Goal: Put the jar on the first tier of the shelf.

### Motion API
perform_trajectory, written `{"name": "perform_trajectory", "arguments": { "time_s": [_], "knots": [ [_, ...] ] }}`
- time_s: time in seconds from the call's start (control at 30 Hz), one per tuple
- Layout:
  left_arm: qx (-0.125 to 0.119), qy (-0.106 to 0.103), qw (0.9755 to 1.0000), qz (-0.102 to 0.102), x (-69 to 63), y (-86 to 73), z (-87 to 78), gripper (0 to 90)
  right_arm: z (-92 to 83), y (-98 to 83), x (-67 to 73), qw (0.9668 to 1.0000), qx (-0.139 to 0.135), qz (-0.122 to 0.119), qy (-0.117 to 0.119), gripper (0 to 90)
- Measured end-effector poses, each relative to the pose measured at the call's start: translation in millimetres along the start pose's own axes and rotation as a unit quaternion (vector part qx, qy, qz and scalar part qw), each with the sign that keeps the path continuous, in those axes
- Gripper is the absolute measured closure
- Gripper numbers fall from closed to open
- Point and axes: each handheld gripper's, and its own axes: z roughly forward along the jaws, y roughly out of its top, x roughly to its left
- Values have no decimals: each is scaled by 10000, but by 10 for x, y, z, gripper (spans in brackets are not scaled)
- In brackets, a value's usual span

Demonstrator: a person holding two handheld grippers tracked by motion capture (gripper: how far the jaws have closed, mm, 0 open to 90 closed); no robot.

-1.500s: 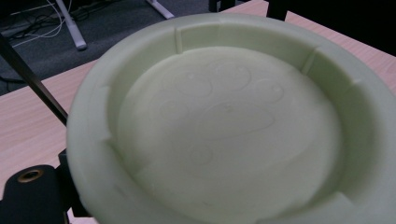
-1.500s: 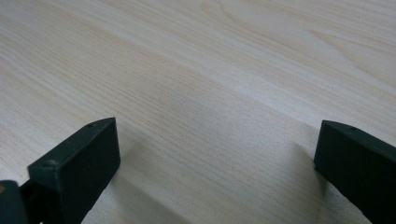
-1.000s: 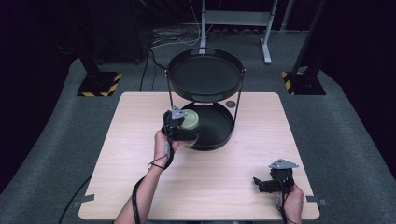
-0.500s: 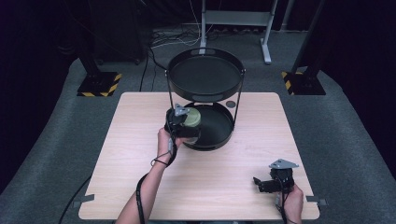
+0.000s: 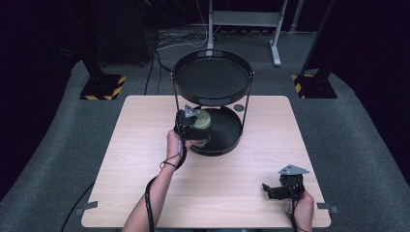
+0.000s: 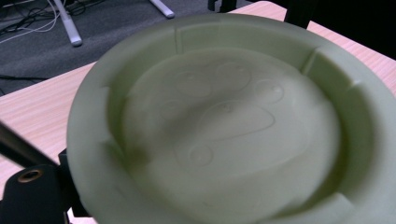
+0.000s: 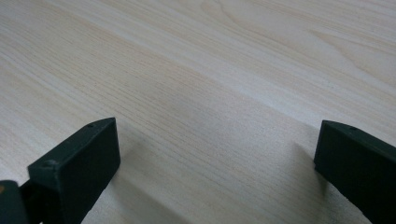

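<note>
bowl at the stand's edge, and a few ways to lose it

on the left, my left gripper [image 5: 193,124] holds the pale green bowl [image 5: 202,121] by its rim, tipped so its hollow with a raised paw print faces the camera in the left gripper view [image 6: 224,135]. the bowl hangs over the near-left edge of the lower tray [image 5: 227,140] of the black two-tier stand [image 5: 212,77], between the two trays and above the worktop [image 5: 145,125]. the grip is on one edge only, so i judge the bowl could swing or slip out if i turn my wrist quickly. the stand's thin left post [image 5: 174,96] is just beside my hand, and a careless push forward could knock the bowl against it or against the upper tray's underside, shifting the stand. letting go while the bowl is tilted like this would likely let it roll or clatter on the tray.

on the right, my right gripper [image 5: 279,189] rests near the worktop's front right corner with its jaws wide apart and nothing between them, just bare wood [image 7: 210,93]. it is well apart from the stand, so it can't steady anything.

compared with a second ago, the left gripper and bowl have crept slightly forward toward the lower tray; the right gripper has not moved.
</note>
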Motion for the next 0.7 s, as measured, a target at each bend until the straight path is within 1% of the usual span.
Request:
{"name": "perform_trajectory", "arguments": {
  "time_s": [0.13, 0.27, 0.33, 0.37, 0.4, 0.43, 0.47, 0.5, 0.53, 0.57, 0.6, 0.63, 0.67, 0.7],
  "knots": [
    [32, -10, 10000, 30, 2, 21, 40, 114, 0, 0, 0, 10000, 0, 1, 0, 0],
    [62, 7, 10000, -12, -6, 20, 99, 115, 0, 0, 0, 10000, 0, -1, -1, 0],
    [111, 19, 9999, 8, -1, 13, 123, 114, 0, 0, 0, 10000, -1, -1, -1, 0],
    [113, 44, 9999, -23, -4, 8, 140, 115, 0, 0, 0, 10000, 0, 1, -1, 0],
    [76, 65, 9999, -104, -12, 1, 160, 115, 0, 0, 0, 10000, -1, -1, -1, 0],
    [87, 25, 9999, -88, -5, -3, 176, 115, 0, 0, 0, 10000, -1, -1, -2, 0],
    [131, 52, 9999, -71, 3, -11, 188, 115, 0, 0, 0, 10000, -1, -1, -1, 0],
    [91, 42, 9999, -132, 0, -16, 210, 114, 0, 0, 1, 10000, -1, -2, -2, 0],
    [103, 42, 9998, -153, 2, -19, 225, 115, 0, 0, 0, 10000, -2, -3, -2, 0],
    [133, 18, 9998, -116, 12, -18, 238, 114, 0, 0, 0, 10000, -3, -5, -2, 0],
    [76, 29, 9997, -213, 2, -20, 260, 114, 0, 0, 0, 10000, -2, -3, -1, 0],
    [155, 27, 9998, -122, 17, -18, 260, 114, 0, 0, 0, 10000, -2, -7, -1, 0],
    [116, 27, 9998, -176, 11, -17, 275, 114, 0, 0, 0, 10000, -2, -7, 0, 0],
    [105, 11, 9998, -184, 10, -14, 285, 114, 0, 0, 0, 10000, -2, -7, 0, 0]
  ]
}}
